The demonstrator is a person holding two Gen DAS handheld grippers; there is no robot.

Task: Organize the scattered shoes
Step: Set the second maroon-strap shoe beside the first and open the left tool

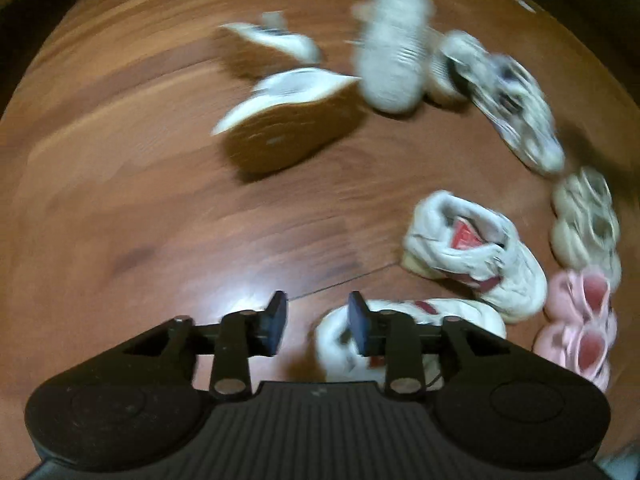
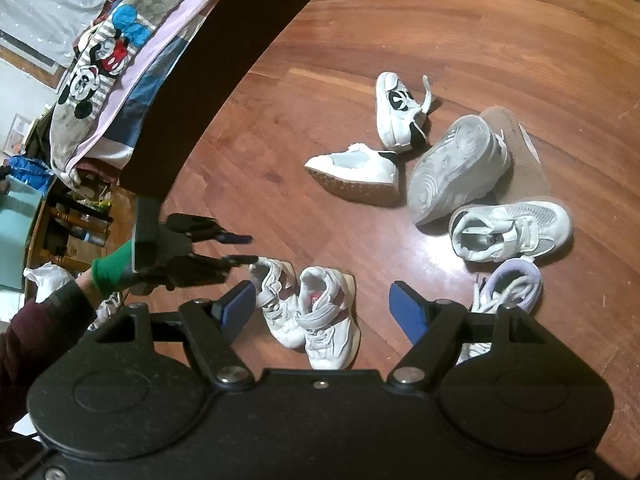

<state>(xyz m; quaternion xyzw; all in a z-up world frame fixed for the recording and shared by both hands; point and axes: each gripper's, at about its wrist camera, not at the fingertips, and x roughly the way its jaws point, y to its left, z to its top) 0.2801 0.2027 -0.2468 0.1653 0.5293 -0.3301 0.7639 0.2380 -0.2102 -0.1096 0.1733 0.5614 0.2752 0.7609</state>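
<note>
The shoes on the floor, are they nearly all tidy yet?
Not yet. One pair looks done: the white and red shoes stand side by side, and pink sandals sit together too. Nothing is in hand: the left gripper and right gripper are both open and empty. Still left: the sole-up shoe, the tipped sneaker and others lie jumbled.
</note>
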